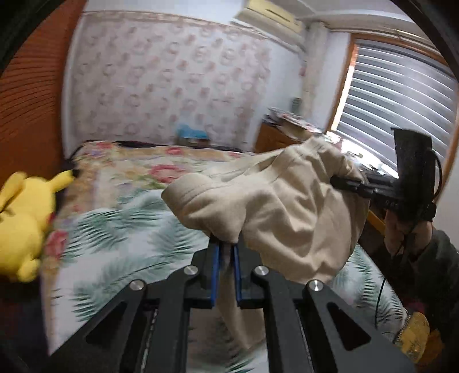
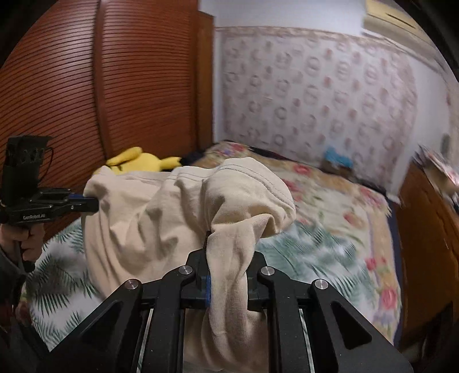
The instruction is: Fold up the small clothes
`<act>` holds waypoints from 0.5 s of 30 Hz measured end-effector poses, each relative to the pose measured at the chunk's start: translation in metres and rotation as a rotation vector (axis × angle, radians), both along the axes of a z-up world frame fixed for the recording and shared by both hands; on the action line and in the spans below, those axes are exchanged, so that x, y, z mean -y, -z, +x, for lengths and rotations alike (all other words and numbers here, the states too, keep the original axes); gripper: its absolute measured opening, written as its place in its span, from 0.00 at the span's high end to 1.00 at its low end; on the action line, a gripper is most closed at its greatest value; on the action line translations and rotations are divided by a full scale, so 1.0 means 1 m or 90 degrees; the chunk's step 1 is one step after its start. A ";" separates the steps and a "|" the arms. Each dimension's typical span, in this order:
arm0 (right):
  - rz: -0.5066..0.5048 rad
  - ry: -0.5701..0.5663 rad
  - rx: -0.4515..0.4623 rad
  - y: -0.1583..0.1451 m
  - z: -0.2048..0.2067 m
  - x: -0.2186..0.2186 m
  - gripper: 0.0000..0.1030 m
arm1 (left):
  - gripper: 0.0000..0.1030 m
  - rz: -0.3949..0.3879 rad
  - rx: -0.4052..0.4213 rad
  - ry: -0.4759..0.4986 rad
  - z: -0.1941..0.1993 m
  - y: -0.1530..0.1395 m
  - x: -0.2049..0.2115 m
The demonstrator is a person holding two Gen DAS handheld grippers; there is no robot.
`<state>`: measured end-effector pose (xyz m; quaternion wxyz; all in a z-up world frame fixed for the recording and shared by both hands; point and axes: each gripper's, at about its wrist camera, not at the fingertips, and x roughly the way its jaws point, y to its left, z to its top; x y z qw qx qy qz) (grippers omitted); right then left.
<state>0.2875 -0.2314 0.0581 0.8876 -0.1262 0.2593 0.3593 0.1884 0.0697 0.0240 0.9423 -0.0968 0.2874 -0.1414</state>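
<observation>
While the beige garment (image 1: pixel 275 206) hangs bunched above the bed (image 1: pixel 120 229), no fold looks made yet; spreading and folding remain. The left gripper (image 1: pixel 226 249) and right gripper (image 2: pixel 226 258) each pinch its cloth. The left gripper's side seems to read "GenRobot.ai", blurred.

— What do you see past your work?

— You've got a bed (image 1: pixel 120 229) under a palm-leaf and flower spread, a yellow plush toy (image 1: pixel 20 218) lying at its wardrobe-side edge.

— And around you?

— A slatted wooden wardrobe (image 2: pixel 86 94), ring-patterned wallpaper (image 2: pixel 309 91), a window blind (image 1: pixel 401 94), a cluttered wooden cabinet (image 1: pixel 275 137), and an air conditioner (image 1: pixel 272 13) high up.
</observation>
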 end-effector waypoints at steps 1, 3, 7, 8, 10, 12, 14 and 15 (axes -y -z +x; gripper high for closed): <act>-0.005 -0.016 0.003 0.000 0.005 -0.019 0.89 | 0.95 -0.004 -0.007 -0.025 -0.003 0.004 -0.020; -0.017 -0.052 0.005 0.001 0.017 -0.057 0.89 | 0.95 -0.009 -0.017 -0.064 -0.008 0.014 -0.050; -0.062 -0.114 0.005 0.011 0.042 -0.139 0.89 | 0.95 -0.017 -0.043 -0.133 -0.015 0.040 -0.099; -0.076 -0.131 0.006 0.015 0.049 -0.163 0.89 | 0.95 -0.018 -0.048 -0.145 -0.016 0.046 -0.107; -0.095 -0.150 0.005 0.022 0.058 -0.195 0.89 | 0.95 -0.015 -0.057 -0.172 -0.018 0.061 -0.122; -0.117 -0.173 0.008 0.030 0.067 -0.227 0.89 | 0.95 -0.019 -0.068 -0.194 -0.018 0.076 -0.131; -0.137 -0.196 0.009 0.039 0.076 -0.261 0.89 | 0.95 -0.032 -0.077 -0.213 -0.019 0.088 -0.142; -0.141 -0.202 0.011 0.041 0.077 -0.269 0.89 | 0.95 -0.035 -0.080 -0.224 -0.020 0.094 -0.147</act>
